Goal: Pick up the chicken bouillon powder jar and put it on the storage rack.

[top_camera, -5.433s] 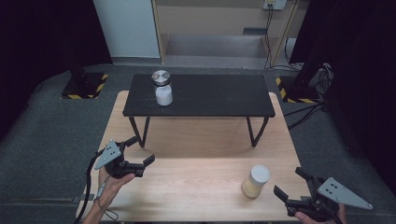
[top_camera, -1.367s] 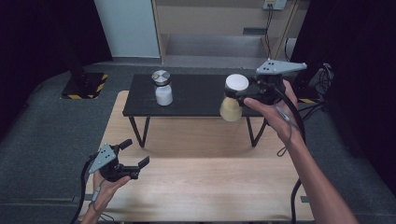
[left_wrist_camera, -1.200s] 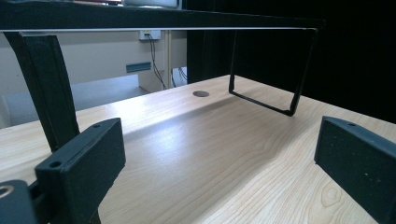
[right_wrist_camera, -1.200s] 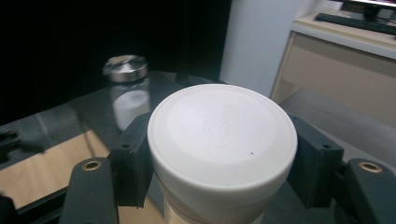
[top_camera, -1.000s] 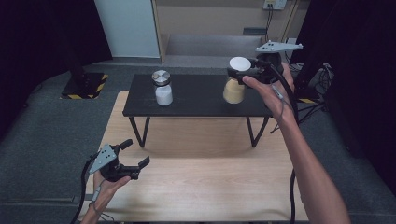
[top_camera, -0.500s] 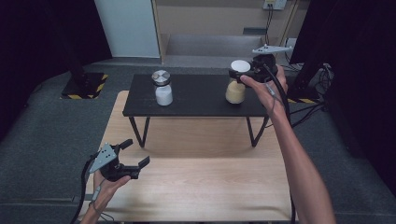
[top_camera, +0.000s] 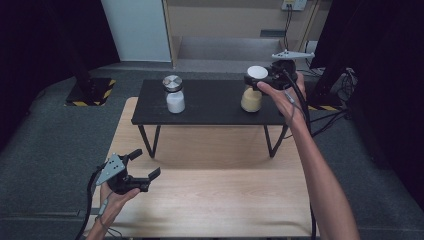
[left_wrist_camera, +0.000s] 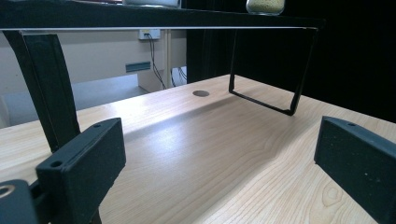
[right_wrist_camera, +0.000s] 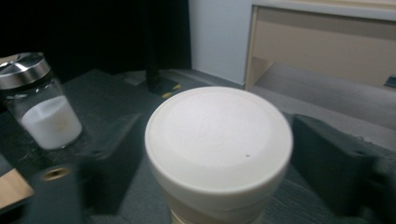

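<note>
White-lid jar (top_camera: pixel 253 92) on black shelf (top_camera: pixel 210 107) atop wood table (top_camera: pixel 210 185); dark room.

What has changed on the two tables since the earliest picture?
The white-lidded jar went from the wooden table up onto the black bench; the right gripper has just been opening, the jar between its fingers. The steel-lidded jar and left gripper stayed.

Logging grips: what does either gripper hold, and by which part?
Nothing: right gripper just opened around the white-lidded jar; left gripper is open.
</note>
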Demonstrator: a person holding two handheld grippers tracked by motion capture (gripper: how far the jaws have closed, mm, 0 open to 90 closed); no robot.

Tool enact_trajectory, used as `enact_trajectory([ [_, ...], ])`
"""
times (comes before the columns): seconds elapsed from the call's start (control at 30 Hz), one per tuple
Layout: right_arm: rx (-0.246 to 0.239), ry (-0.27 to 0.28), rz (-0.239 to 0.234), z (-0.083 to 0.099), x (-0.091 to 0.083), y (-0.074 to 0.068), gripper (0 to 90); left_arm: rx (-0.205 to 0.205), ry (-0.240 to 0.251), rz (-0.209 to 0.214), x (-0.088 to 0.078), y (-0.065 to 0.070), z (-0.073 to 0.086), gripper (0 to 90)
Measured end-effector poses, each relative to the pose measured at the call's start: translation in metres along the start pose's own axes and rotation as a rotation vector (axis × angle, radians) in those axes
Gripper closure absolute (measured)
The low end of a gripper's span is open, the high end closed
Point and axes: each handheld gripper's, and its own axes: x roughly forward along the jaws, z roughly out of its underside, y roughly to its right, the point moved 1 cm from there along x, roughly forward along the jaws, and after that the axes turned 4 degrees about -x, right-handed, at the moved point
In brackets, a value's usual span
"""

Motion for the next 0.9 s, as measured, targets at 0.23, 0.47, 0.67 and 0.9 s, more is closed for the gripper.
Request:
enact_trajectory([
  [0.23,0.0,0.07,0.016,-0.001,-0.02,-0.002,8.6,0.004,0.0,0.005,0.0,0.0,0.0,0.8],
  [0.47,-0.009,0.146,0.022,-0.014,-0.049,-0.004,8.5,0.0,0.005,0.005,-0.001,0.0,0.0,0.8],
  [0.67,-0.034,0.178,0.008,-0.021,-0.069,-0.011,8.5,0.004,0.001,0.008,-0.001,0.001,0.0,0.9],
  [0.9,-0.081,0.197,-0.042,-0.017,-0.091,-0.022,8.6,0.0,0.002,0.014,-0.001,0.001,0.0,1.0],
])
